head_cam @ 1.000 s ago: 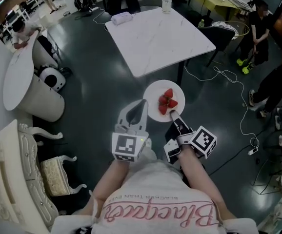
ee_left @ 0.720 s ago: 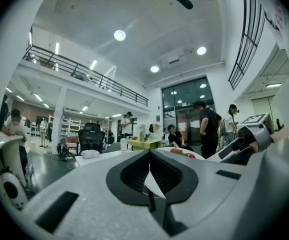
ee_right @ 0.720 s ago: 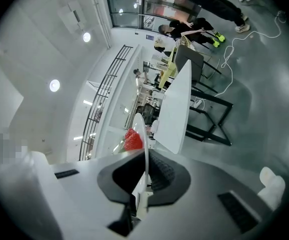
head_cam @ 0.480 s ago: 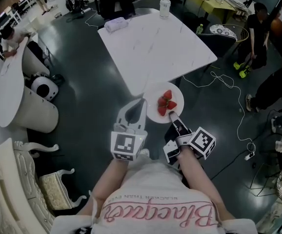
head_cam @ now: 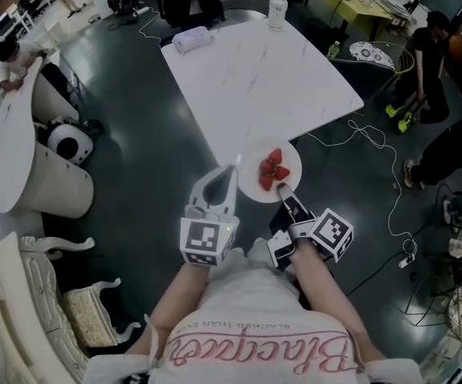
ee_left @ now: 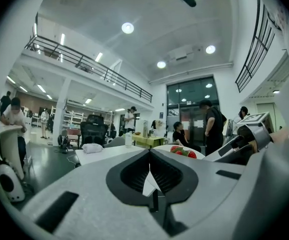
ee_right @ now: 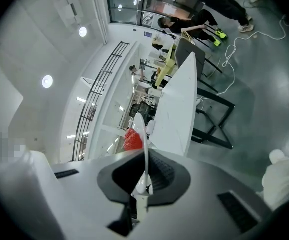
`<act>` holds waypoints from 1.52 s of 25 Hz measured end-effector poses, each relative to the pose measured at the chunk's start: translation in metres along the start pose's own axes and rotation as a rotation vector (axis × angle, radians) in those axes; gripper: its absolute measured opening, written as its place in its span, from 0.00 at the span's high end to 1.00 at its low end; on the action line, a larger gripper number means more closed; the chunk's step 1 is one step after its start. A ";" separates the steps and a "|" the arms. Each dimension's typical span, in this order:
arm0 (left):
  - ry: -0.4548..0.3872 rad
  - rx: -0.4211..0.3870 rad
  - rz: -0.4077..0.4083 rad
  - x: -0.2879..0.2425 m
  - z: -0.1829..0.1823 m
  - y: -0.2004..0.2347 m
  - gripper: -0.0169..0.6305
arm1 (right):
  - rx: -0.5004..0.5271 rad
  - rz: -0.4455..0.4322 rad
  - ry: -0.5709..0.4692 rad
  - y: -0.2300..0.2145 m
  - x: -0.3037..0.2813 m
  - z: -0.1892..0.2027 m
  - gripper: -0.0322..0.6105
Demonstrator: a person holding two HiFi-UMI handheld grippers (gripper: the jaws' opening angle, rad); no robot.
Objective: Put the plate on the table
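Note:
A white plate (head_cam: 251, 180) with a few red strawberries (head_cam: 272, 167) on it hangs in the air just short of the near edge of the white marble table (head_cam: 255, 70). My right gripper (head_cam: 281, 189) is shut on the plate's near rim. In the right gripper view the rim (ee_right: 143, 149) runs edge-on between the jaws, with the strawberries (ee_right: 133, 140) and the table (ee_right: 179, 109) beyond. My left gripper (head_cam: 231, 169) is shut and holds nothing, its tip just left of the plate. The left gripper view shows the strawberries (ee_left: 183, 152) to the right of its tip (ee_left: 149, 153).
A cup (head_cam: 276, 8) and a folded white cloth (head_cam: 193, 38) sit at the table's far end. A chair (head_cam: 363, 54) and a white cable (head_cam: 367, 134) on the floor are to the right. People stand at the right (head_cam: 431, 46). A round white table (head_cam: 15, 134) is at the left.
The table has come nearer and the plate's far edge now reaches its near corner. Both grippers keep the same pose and the right one keeps its grip.

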State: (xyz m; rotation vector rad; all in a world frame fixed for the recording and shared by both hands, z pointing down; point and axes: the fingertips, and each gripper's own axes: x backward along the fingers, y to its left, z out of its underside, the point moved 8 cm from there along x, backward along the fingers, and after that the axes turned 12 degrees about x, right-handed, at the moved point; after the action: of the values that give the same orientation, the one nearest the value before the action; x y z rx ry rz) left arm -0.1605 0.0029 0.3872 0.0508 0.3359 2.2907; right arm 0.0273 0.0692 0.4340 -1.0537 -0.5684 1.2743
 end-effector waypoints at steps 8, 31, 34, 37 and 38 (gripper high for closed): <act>0.001 0.003 -0.014 -0.030 -0.005 0.014 0.96 | -0.005 0.001 0.002 -0.004 -0.032 -0.023 0.93; 0.029 -0.032 -0.068 -0.262 -0.030 0.055 0.96 | -0.013 -0.024 0.020 -0.058 -0.206 -0.206 0.93; 0.038 -0.018 -0.084 -0.296 -0.029 0.060 0.96 | 0.004 -0.037 0.046 -0.065 -0.232 -0.229 0.93; 0.045 -0.007 -0.107 -0.327 -0.029 0.065 0.96 | 0.046 -0.014 0.099 -0.074 -0.255 -0.251 0.93; 0.049 -0.006 -0.116 -0.335 -0.028 0.067 0.96 | 0.054 -0.025 0.115 -0.076 -0.264 -0.256 0.93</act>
State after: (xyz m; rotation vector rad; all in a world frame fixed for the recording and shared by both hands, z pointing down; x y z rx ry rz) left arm 0.0139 -0.2922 0.4009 -0.0271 0.3488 2.1802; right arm 0.2126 -0.2578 0.4378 -1.0647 -0.4557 1.1929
